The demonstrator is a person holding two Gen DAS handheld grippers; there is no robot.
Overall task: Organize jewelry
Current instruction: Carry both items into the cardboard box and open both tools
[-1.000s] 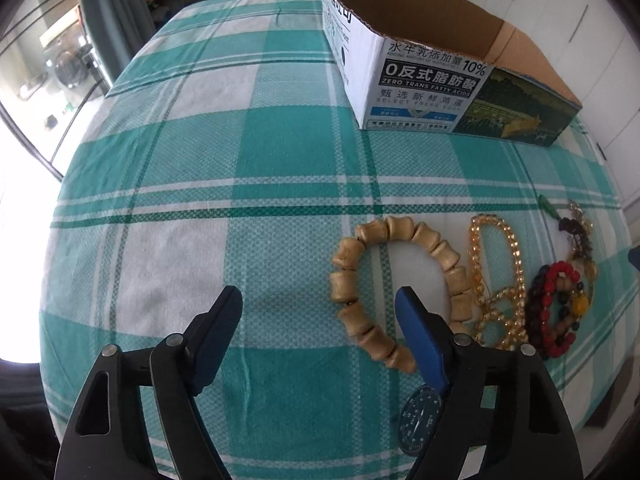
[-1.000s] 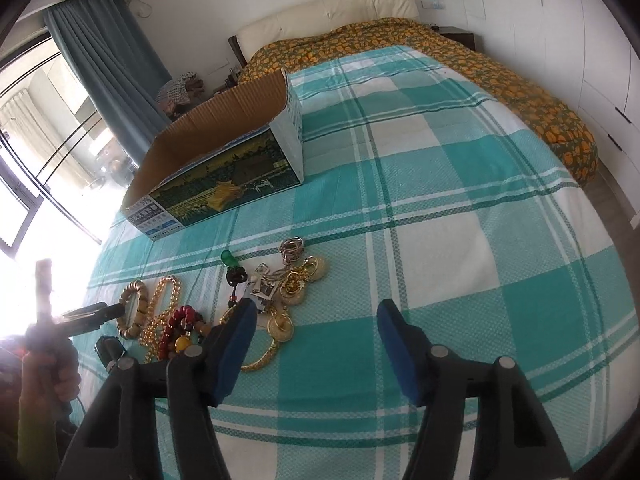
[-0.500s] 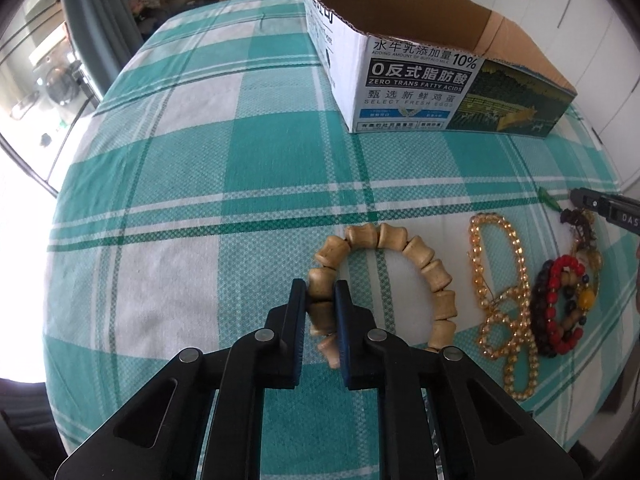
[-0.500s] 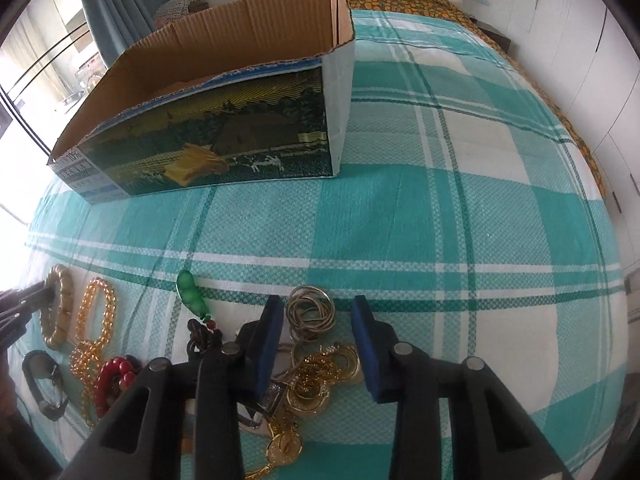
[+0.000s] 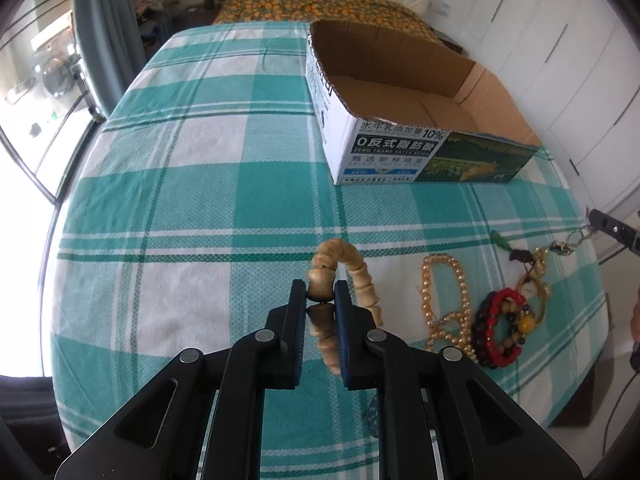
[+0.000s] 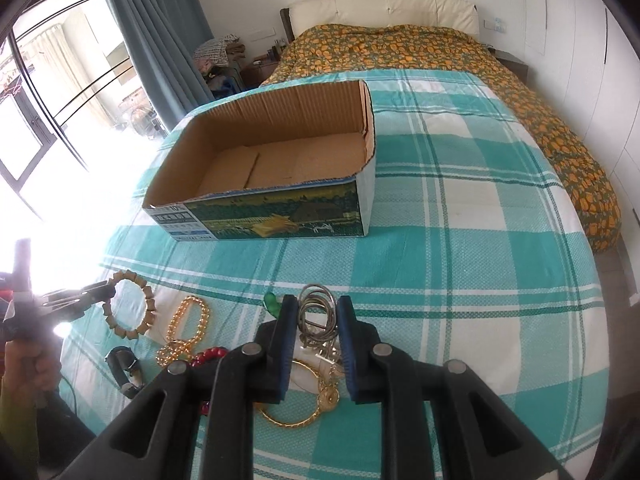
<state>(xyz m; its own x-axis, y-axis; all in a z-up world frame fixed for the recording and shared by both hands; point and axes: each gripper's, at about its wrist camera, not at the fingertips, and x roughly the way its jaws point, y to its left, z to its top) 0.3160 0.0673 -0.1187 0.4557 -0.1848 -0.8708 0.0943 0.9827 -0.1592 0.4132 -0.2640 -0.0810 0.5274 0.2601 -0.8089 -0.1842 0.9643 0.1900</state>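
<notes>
Bed (image 6: 460, 208) carries the empty box (image 6: 280, 216) mid-way. Left claw (image 5: 320, 300) pinches the wooden bracelet (image 5: 360, 276), right claw (image 6: 318, 320) the silver rings (image 6: 316, 308), both just closed, near the foot edge. Pickup step; next, carry each over the box rim.

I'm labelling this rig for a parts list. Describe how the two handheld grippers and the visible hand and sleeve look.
Both the left gripper and right gripper are glossy black plastic frames with triangular cut-outs and round silver rivets at the joints. Their fingers are flat black plates faced with blue pads. In the right wrist view, the left gripper has a dark upright handle, and the hand wears a yellow-green sleeve.
</notes>
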